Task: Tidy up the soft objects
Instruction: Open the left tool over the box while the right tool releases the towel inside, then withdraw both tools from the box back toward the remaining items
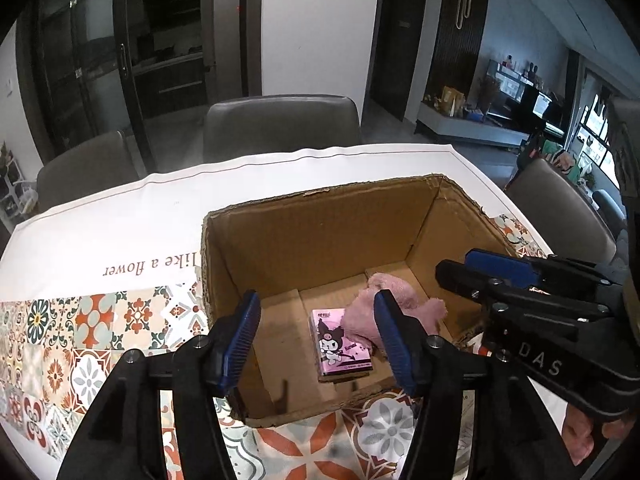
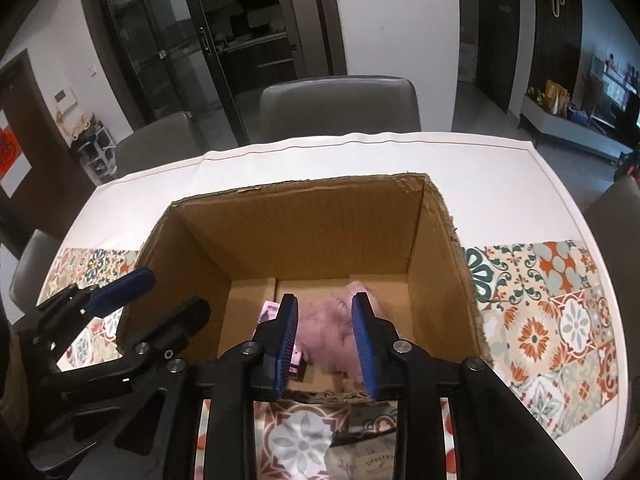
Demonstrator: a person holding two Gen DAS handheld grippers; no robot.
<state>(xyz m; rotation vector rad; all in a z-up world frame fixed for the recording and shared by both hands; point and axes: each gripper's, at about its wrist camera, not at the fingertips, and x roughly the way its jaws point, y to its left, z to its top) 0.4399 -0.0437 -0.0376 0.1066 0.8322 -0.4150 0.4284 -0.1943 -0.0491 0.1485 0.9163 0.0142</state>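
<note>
Cardboard box (image 1: 320, 236), brown and open-topped, is seen on the patterned tabletop (image 1: 100, 320). A fluffy pink cloth (image 1: 360, 312) lies on its floor, at 3 o'clock of a pink cartoon tissue pack (image 1: 340, 344). The left gripper (image 1: 316, 344) is spread wide and holds nothing; the right gripper (image 2: 326, 344) is parted narrowly above the cloth, gripping nothing.

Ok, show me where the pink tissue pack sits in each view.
Left wrist view: pink tissue pack lies on the cardboard box floor, lower centre, beside the pink plush.
Right wrist view: only slivers of it show behind the right gripper's left finger.
Shared landmark: the plush.
</note>
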